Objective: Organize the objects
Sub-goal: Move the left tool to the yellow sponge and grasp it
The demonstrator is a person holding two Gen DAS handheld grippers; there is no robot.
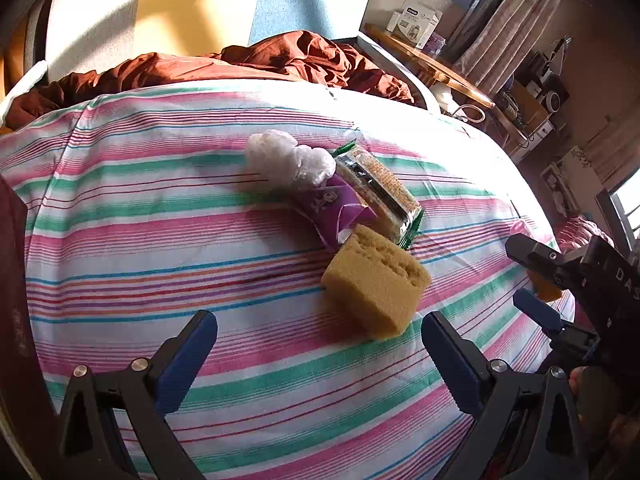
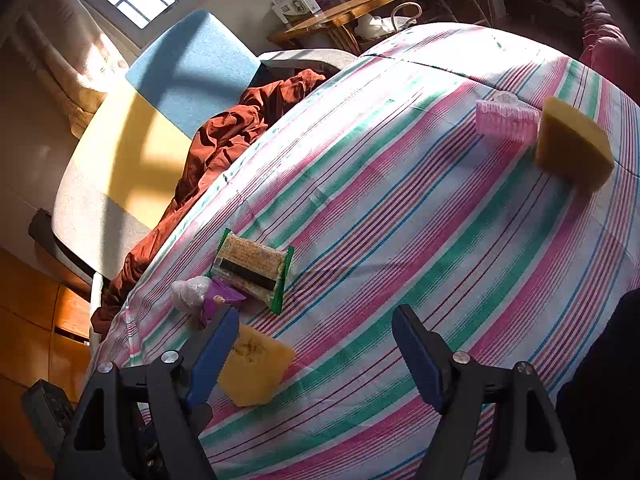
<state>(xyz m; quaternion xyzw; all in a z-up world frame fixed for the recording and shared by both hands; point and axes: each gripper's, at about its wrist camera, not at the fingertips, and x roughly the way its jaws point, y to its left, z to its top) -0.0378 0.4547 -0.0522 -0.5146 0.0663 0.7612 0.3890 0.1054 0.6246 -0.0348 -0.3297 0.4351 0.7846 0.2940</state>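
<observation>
The left claw (image 1: 319, 354) stands spread and empty over the striped bed sheet (image 1: 160, 240). Just above it, right of centre in the frame, a yellow sponge (image 1: 374, 278) lies with its long axis running from upper left to lower right. Beyond, touching it, a purple packet (image 1: 334, 208), a cracker pack (image 1: 378, 188) and a white bag (image 1: 286, 158) slant toward the upper left. The right claw (image 2: 316, 350) is likewise spread, holding nothing.

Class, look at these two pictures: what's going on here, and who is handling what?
A person holds a hand-held gripper in each hand over a striped bedsheet. Both the left hand-held gripper and the right hand-held gripper are open and empty. A yellow sponge lies by a purple packet, a cracker pack and a white bag. A second sponge sits by a pink roller.
</observation>
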